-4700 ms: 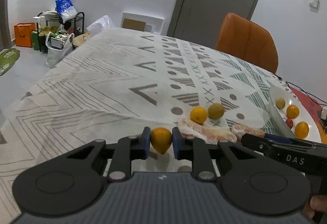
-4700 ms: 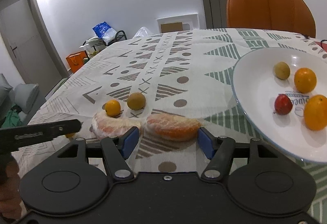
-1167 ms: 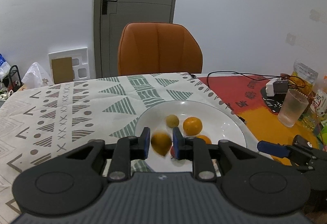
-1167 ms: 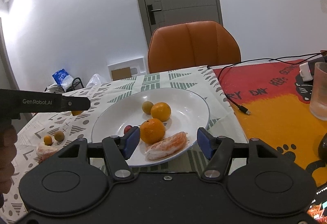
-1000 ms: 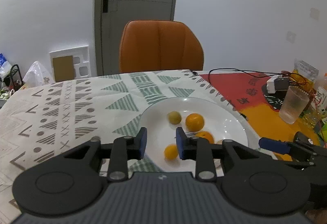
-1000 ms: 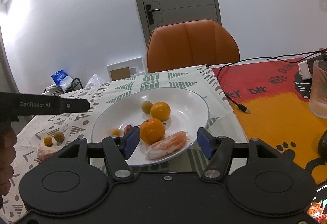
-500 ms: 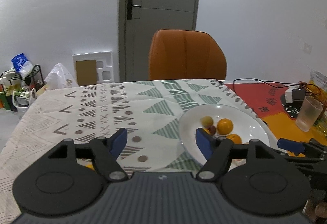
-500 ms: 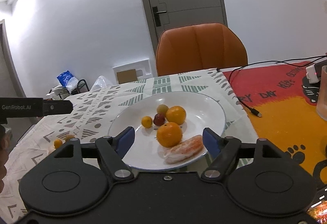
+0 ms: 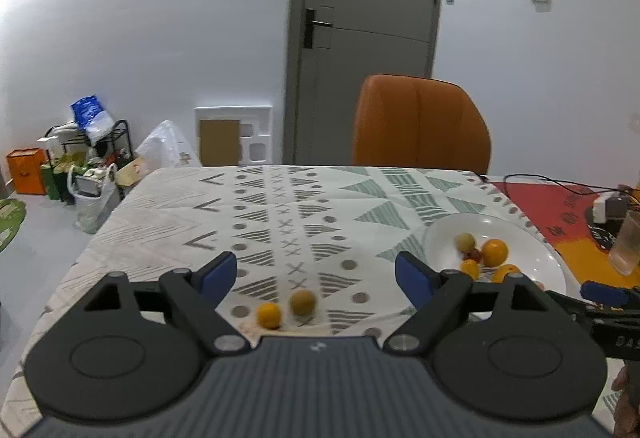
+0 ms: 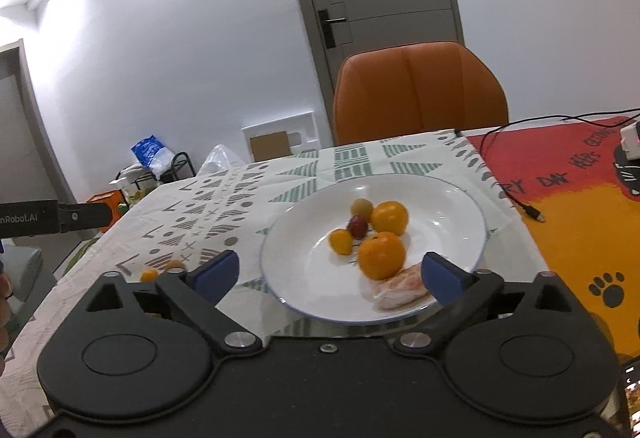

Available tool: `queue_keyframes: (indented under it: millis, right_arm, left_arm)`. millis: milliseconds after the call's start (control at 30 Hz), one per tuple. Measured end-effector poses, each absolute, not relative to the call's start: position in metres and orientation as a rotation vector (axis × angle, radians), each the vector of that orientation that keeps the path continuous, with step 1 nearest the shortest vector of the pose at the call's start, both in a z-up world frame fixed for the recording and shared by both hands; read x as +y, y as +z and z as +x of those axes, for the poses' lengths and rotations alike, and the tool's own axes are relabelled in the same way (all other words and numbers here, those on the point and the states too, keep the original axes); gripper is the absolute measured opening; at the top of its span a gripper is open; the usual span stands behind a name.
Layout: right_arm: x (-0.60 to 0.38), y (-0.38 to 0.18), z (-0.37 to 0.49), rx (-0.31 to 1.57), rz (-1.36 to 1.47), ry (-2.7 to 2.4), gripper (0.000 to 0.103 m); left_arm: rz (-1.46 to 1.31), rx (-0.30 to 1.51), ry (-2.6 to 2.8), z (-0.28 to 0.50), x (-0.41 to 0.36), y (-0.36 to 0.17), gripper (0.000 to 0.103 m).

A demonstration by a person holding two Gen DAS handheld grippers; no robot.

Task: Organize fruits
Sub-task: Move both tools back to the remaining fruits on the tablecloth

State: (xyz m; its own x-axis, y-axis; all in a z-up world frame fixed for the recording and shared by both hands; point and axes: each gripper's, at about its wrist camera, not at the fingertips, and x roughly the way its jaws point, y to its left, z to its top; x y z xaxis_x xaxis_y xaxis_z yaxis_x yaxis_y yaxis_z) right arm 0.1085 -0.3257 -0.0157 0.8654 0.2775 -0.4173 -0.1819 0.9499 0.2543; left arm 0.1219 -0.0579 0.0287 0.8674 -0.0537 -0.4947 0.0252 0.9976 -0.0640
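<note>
A white plate point(image 10: 460, 206) holds two oranges point(image 10: 381, 255), a small yellow fruit point(image 10: 341, 241), a red fruit, a tan fruit and a peeled citrus piece point(image 10: 400, 288). The plate also shows in the left wrist view point(image 9: 532, 262). My left gripper point(image 9: 316, 274) is open and empty above the patterned cloth, over a small orange fruit point(image 9: 269, 315) and a brownish fruit point(image 9: 303, 302) lying on the table. My right gripper point(image 10: 330, 274) is open and empty, near the plate's front edge.
An orange chair point(image 9: 420, 122) stands behind the table. A red and orange mat point(image 10: 580, 198) with a black cable lies right of the plate. A clear glass point(image 9: 626, 242) stands at the far right. Bags and a rack sit on the floor at left.
My left gripper let the small yellow fruit go into the plate, opened wide and swung back left over the two fruits on the cloth. My right gripper drew back a little from the plate.
</note>
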Motion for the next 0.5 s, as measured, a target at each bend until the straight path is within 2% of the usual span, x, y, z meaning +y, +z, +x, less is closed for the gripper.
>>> queue_keyframes:
  millis: [500]
  right_arm:
    - [-0.293,-0.01,0.096,0.472,0.207,0.306,0.103]
  left_arm:
    - [-0.109,0.524,0.017,0.098,-0.012,0.022,0.085]
